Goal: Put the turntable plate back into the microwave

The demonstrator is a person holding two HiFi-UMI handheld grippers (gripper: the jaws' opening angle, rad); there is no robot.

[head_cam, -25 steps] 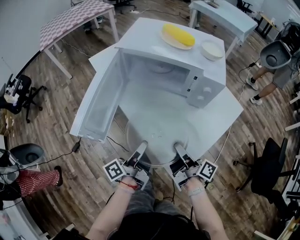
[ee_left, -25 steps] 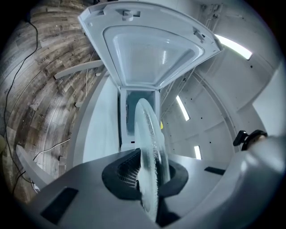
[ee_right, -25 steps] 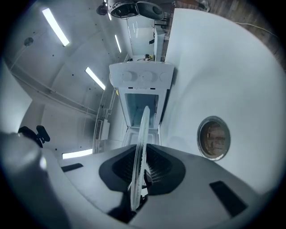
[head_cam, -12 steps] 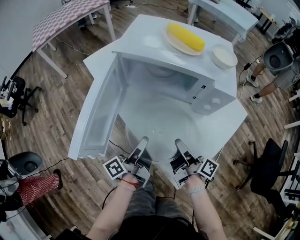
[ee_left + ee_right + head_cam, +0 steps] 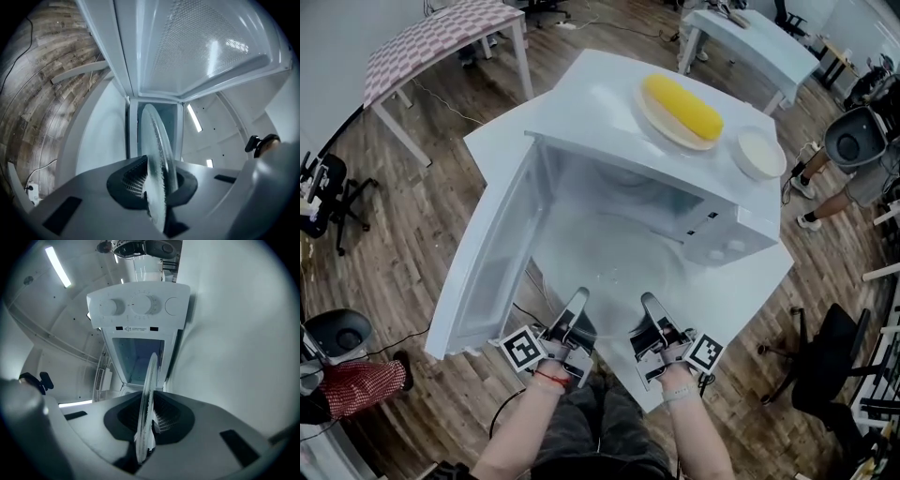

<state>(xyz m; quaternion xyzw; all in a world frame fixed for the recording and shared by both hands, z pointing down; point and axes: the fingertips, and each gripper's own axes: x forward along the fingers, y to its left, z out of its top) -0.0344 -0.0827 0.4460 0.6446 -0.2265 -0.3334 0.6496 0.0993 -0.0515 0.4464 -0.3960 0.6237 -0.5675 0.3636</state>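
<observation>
Right below, two hands, each with a gripper. The left gripper (image 5: 577, 302) is clamped on the near rim of the turntable plate (image 5: 609, 255). In the left gripper view the ribbed black pads (image 5: 129, 180) pinch the glass edge-on (image 5: 157, 154). The right gripper (image 5: 648, 306) does the same just beside it, and the right gripper view shows its jaws closed on that thin, frosted-looking rim (image 5: 149, 390). A marker cube (image 5: 521, 348) sits on the left tool and another (image 5: 705, 353) on the right.

The plate is a clear glass disc, wide and round. It is held about level between the two tools, over the white table (image 5: 745, 281), at the mouth of the microwave (image 5: 600, 103). Whether its far edge has crossed into the cavity I cannot tell.

The microwave is a smooth white box, and its door (image 5: 487, 272) is swung wide open to the left. The left gripper view shows a dotted mesh window (image 5: 201, 42) on the door. The pale-walled cavity (image 5: 619, 183) is open, and what lies on its floor is too faint to make out. To the right of the opening is the control panel (image 5: 727, 246), and the right gripper view shows round dials (image 5: 133, 304) on it.

On top of the microwave, a shallow round dish (image 5: 661, 120) holds a long yellow item (image 5: 682, 106). Beside that dish stands a small white bowl (image 5: 759, 153), contents unclear.

Farther off, on the wood-plank floor (image 5: 412, 244), there is a table with a patterned top (image 5: 431, 37) and another pale table (image 5: 750, 37).
</observation>
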